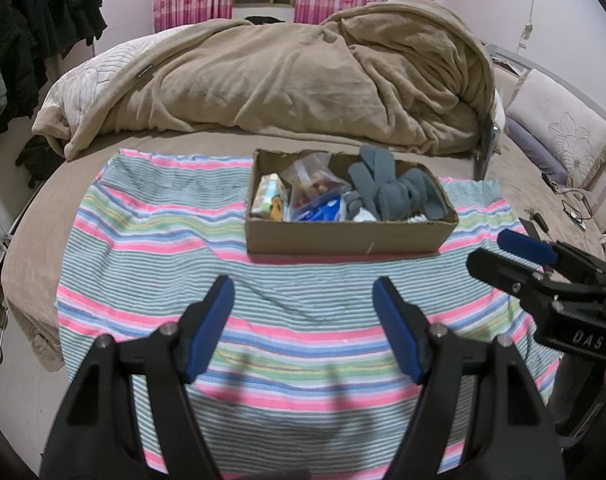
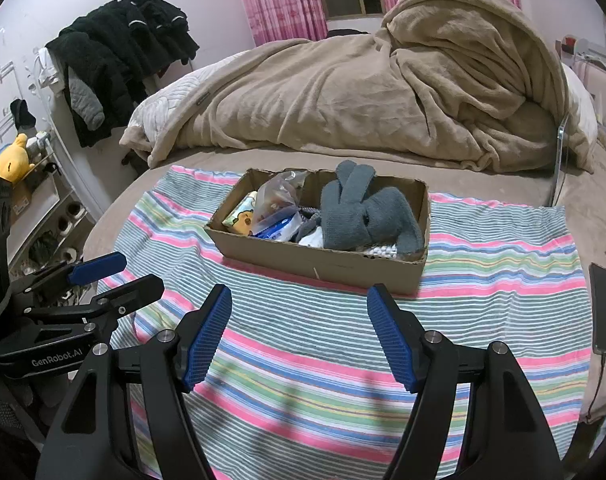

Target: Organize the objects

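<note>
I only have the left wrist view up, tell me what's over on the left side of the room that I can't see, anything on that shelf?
Observer: A yellow plush toy sits on the shelf rack by the left wall, below the hanging black jackets.
Operator: Okay, and on the right edge of the bed, I see cables, is there a phone?
Observer: Yes, a dark phone lies by the striped towel's right edge with a cable plugged into its near end.
Operator: What's under the grey socks in the box?
Observer: At the near right corner of the cardboard box, below the grey socks, a silvery blister pack peeks out.
</note>
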